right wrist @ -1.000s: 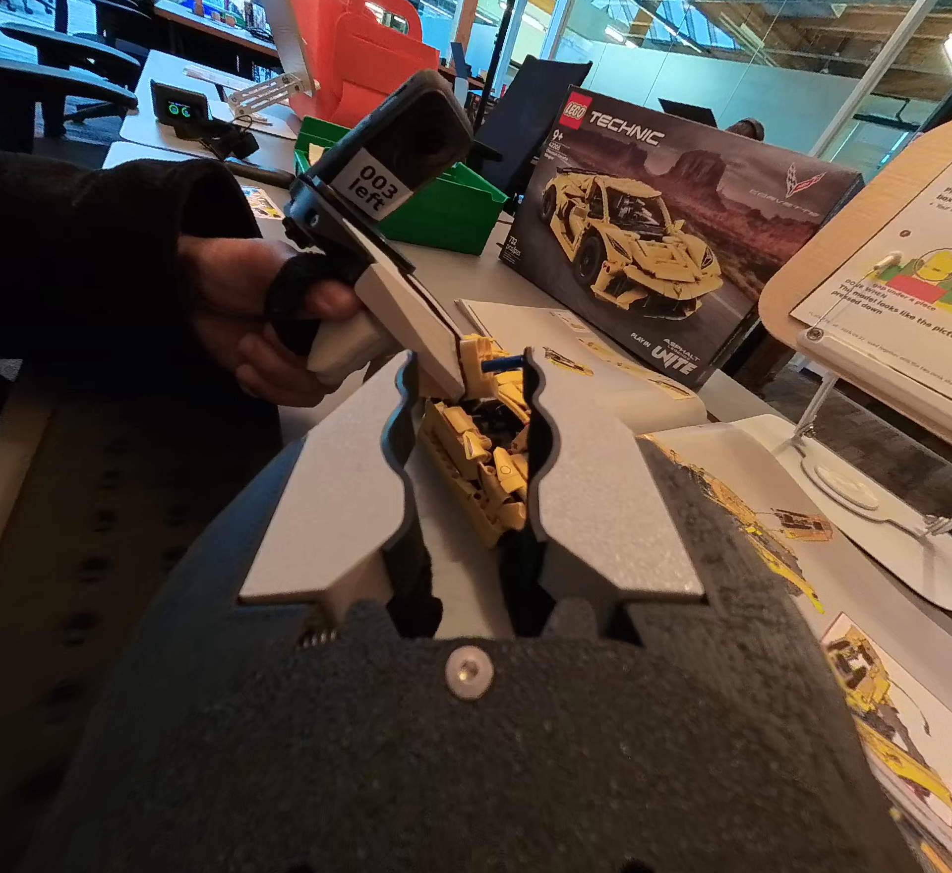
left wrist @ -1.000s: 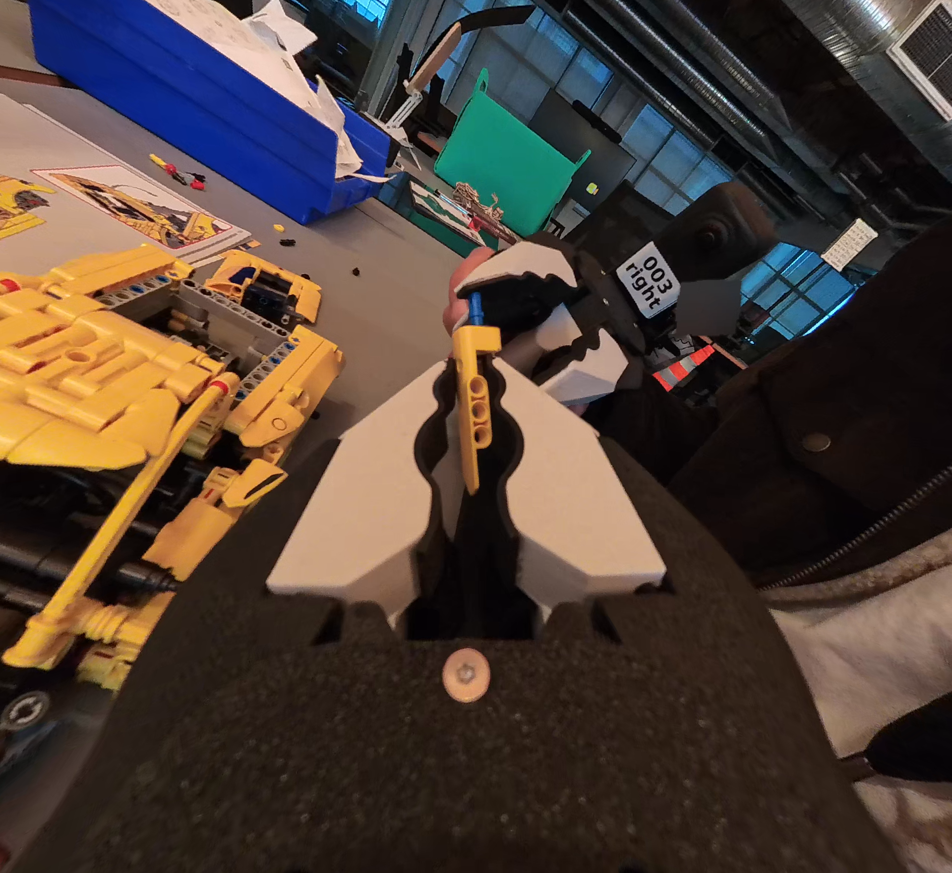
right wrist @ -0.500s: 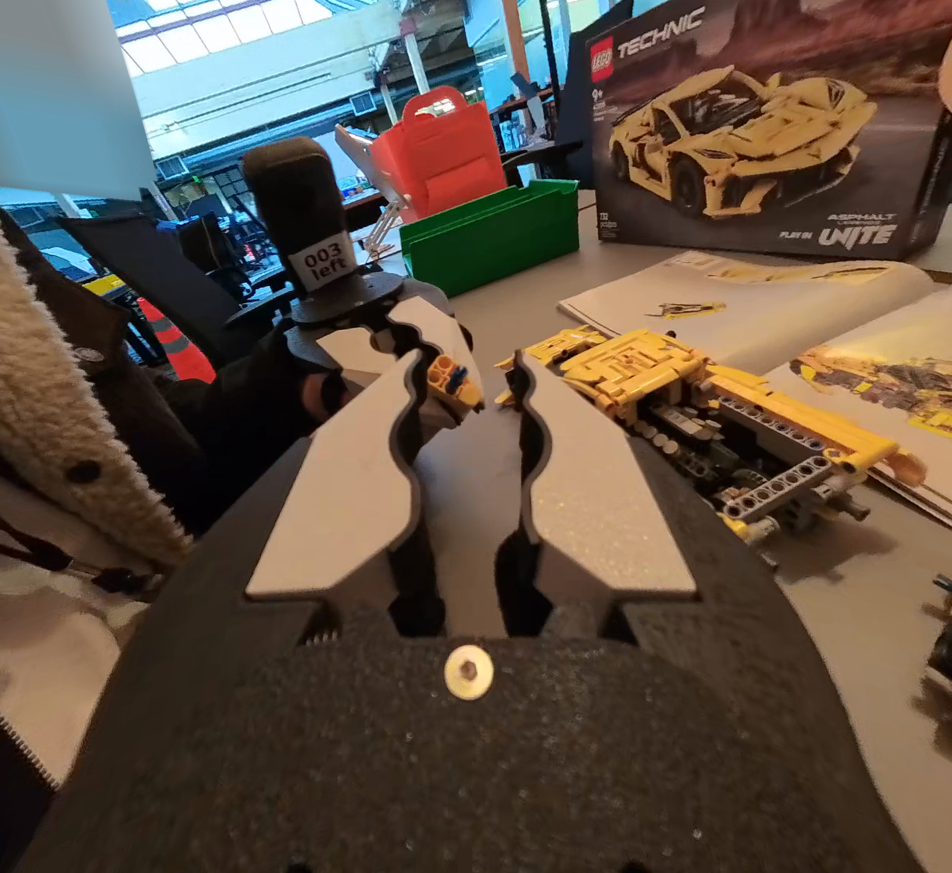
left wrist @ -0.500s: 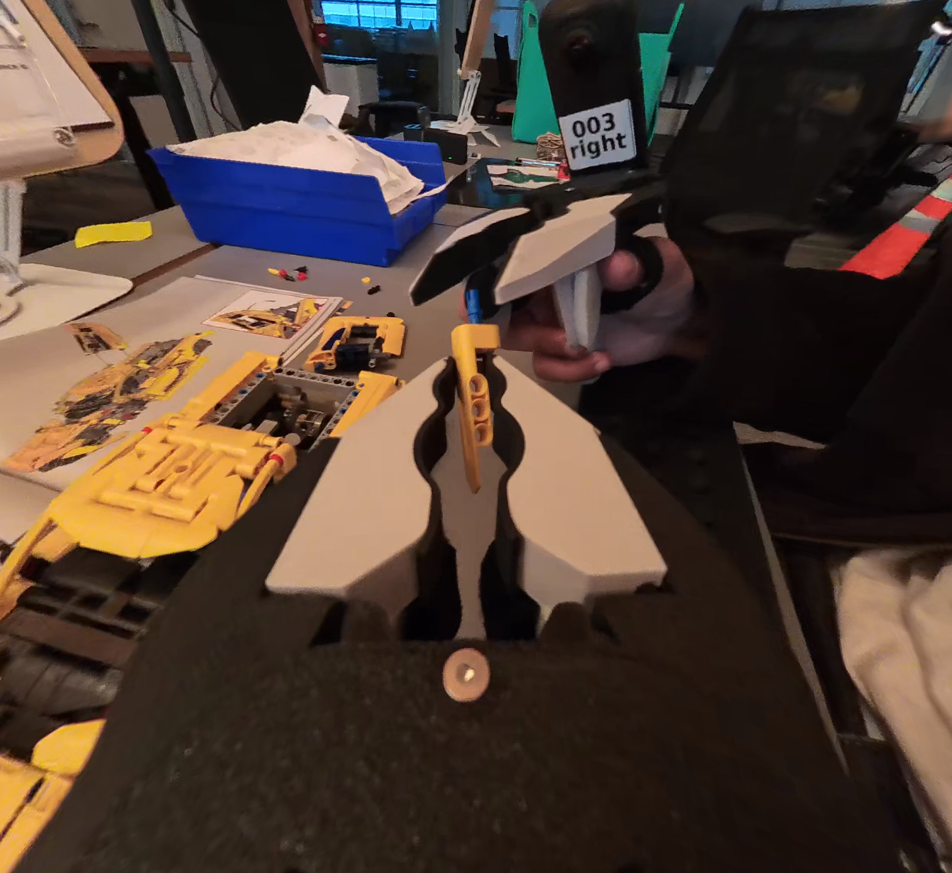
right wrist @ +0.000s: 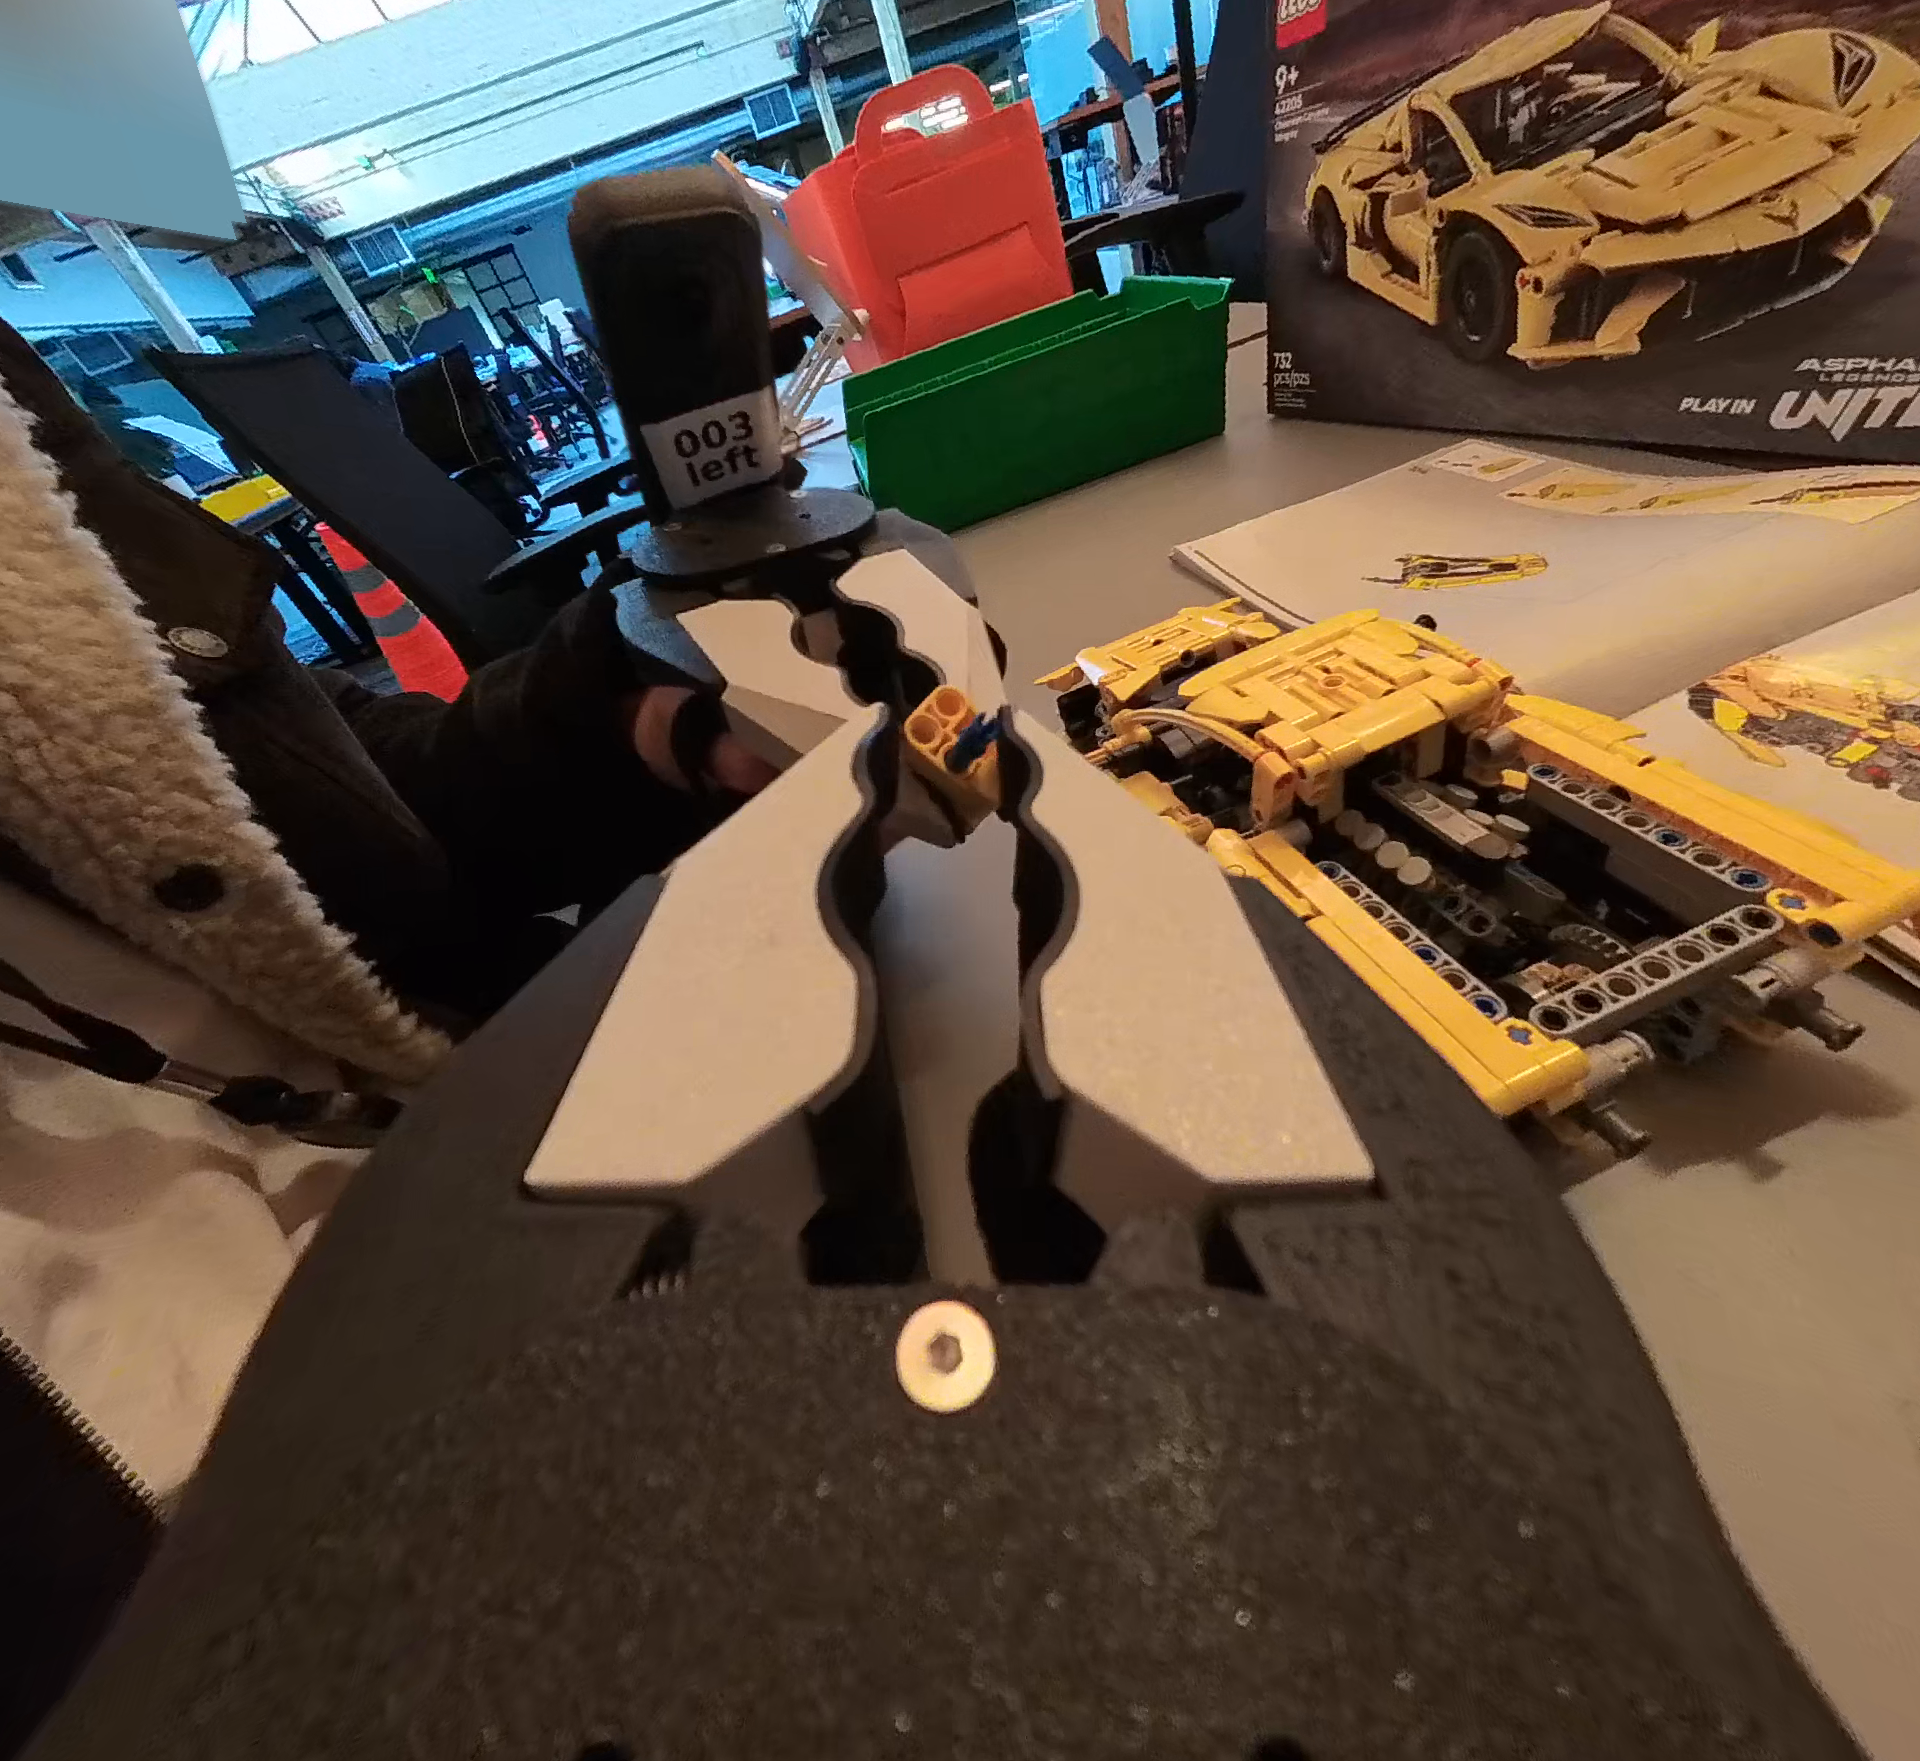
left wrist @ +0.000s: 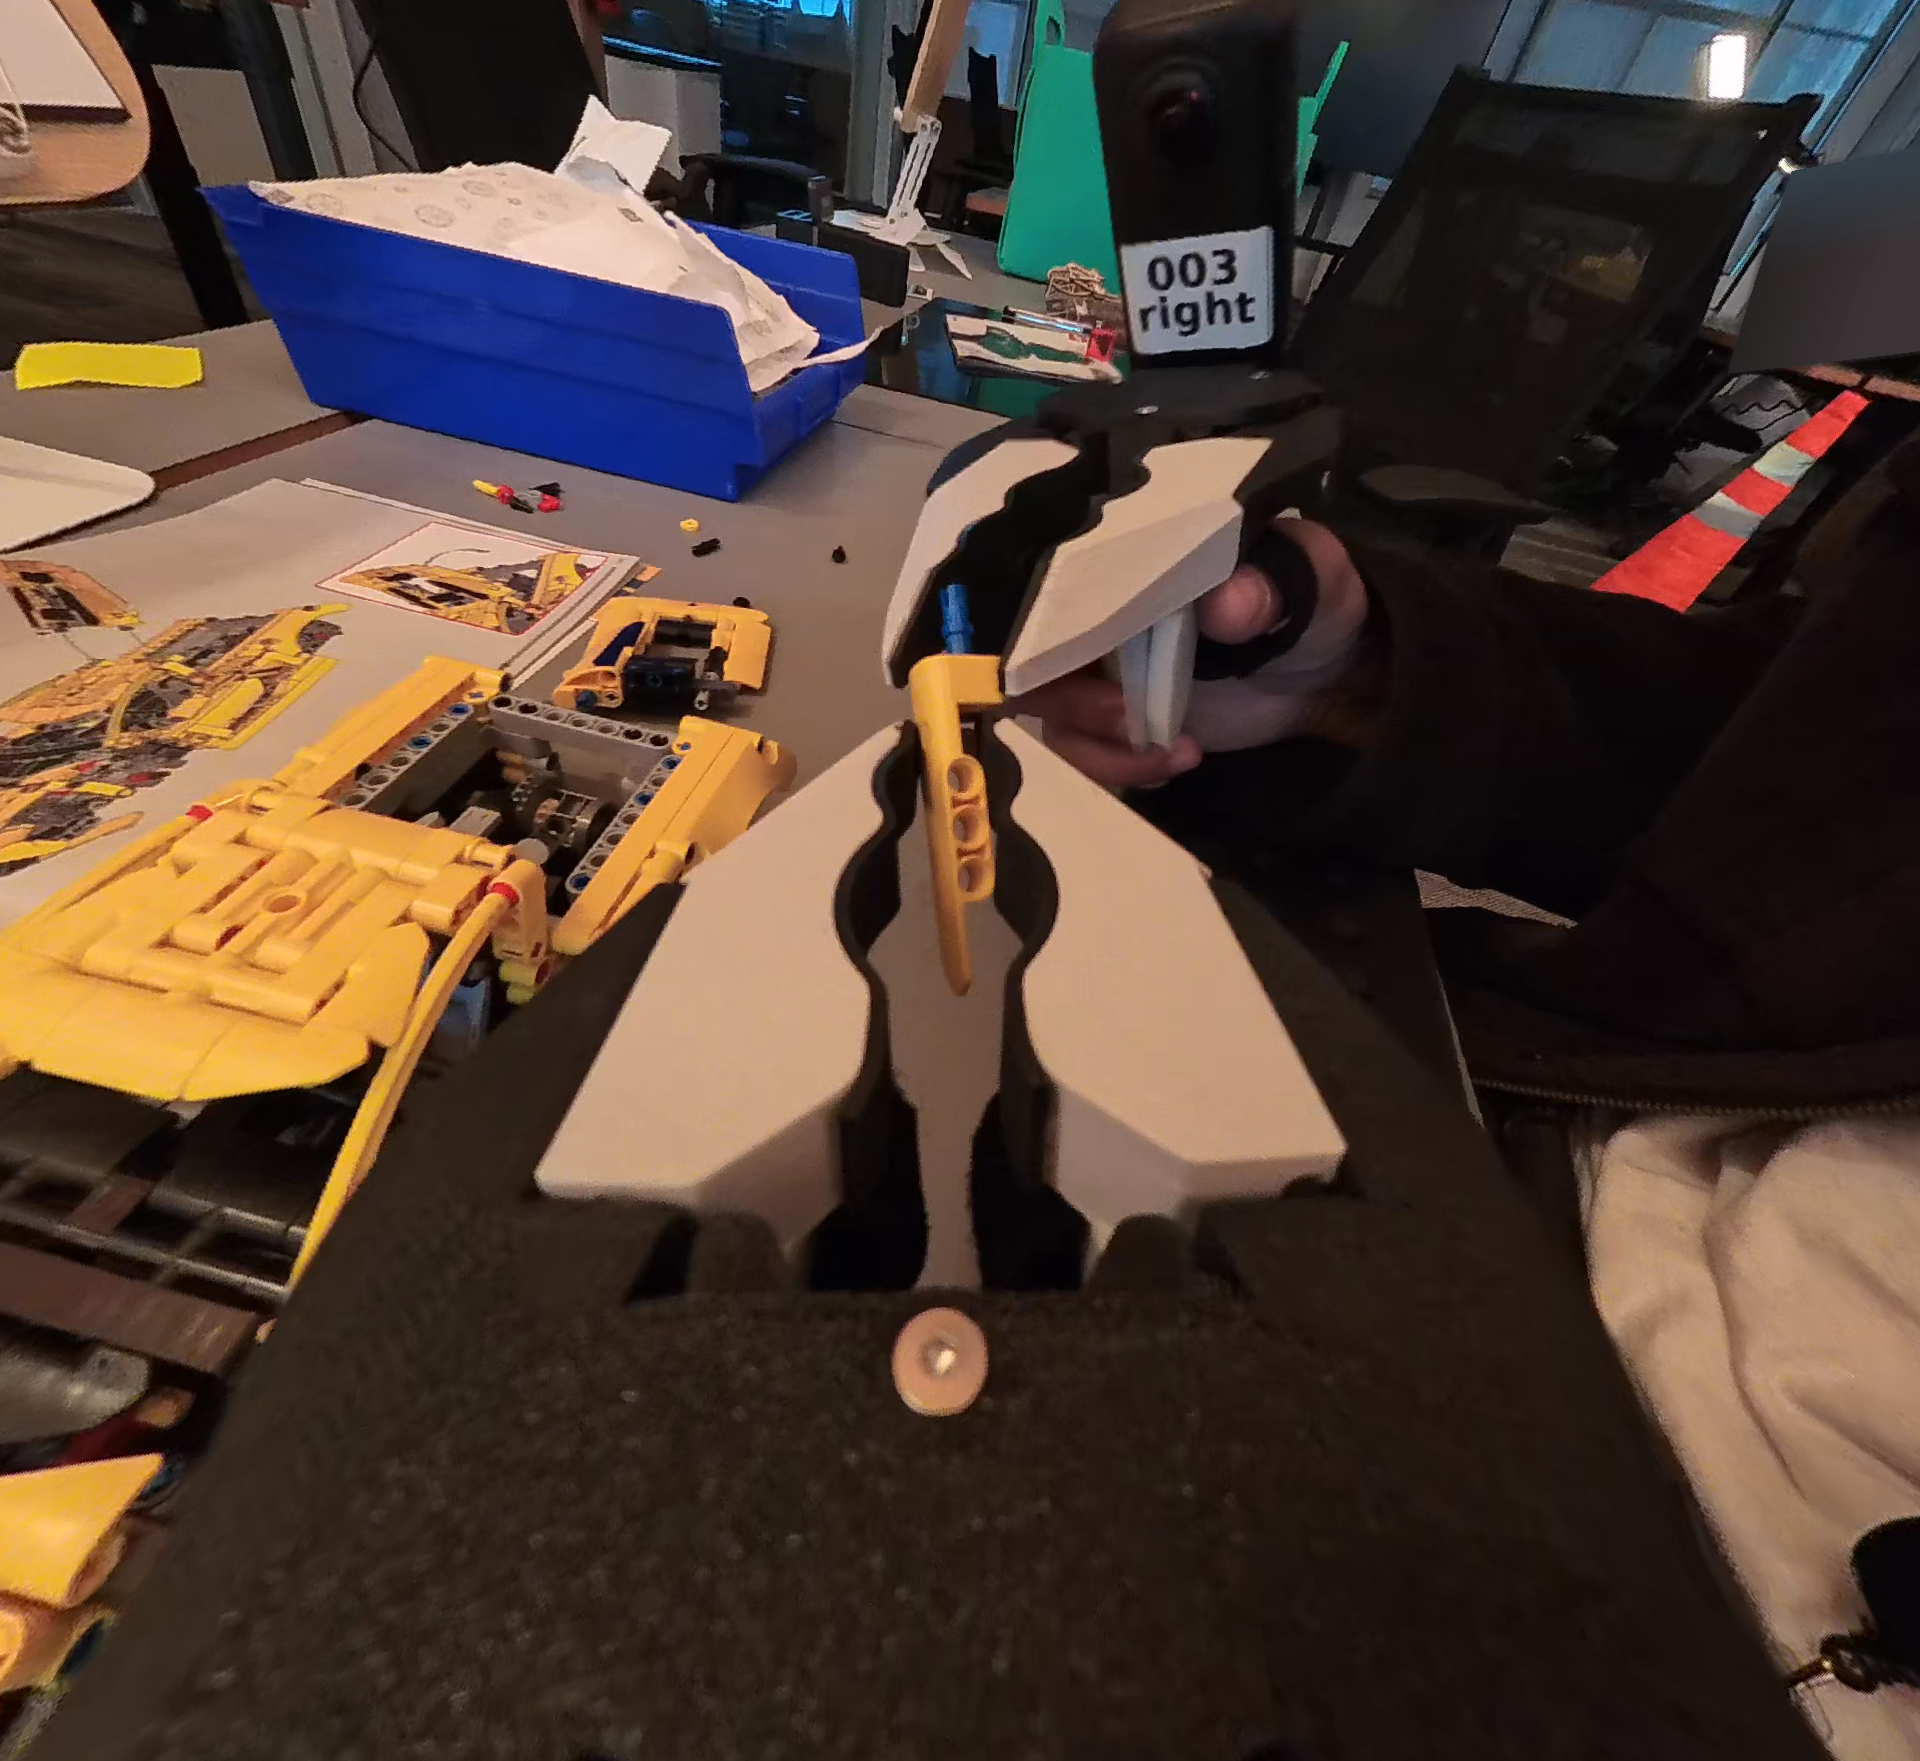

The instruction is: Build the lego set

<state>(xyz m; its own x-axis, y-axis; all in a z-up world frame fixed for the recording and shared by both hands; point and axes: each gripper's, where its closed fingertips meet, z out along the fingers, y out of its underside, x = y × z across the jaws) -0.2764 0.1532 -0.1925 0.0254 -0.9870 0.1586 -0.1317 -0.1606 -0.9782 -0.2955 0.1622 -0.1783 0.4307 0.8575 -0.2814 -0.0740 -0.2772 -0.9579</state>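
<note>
In the left wrist view, the left gripper (left wrist: 951, 755) had its fingers clamped on a yellow beam (left wrist: 954, 828), while the right gripper (left wrist: 951, 641) pinched a blue pin (left wrist: 952, 615) at the beam's tip, above the desk (left wrist: 831, 475). In the right wrist view, the unfinished yellow car (right wrist: 1455, 828) lay on the desk just right of both grippers.

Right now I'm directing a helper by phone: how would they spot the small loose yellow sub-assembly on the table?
Start at the blue bin full of crumpled paper at the table's far side. Come toward the big yellow car chassis; between them, beside the open instruction booklet, lies the small yellow sub-assembly. It alone sits detached, a squat open frame with a dark blue-black core.
</note>
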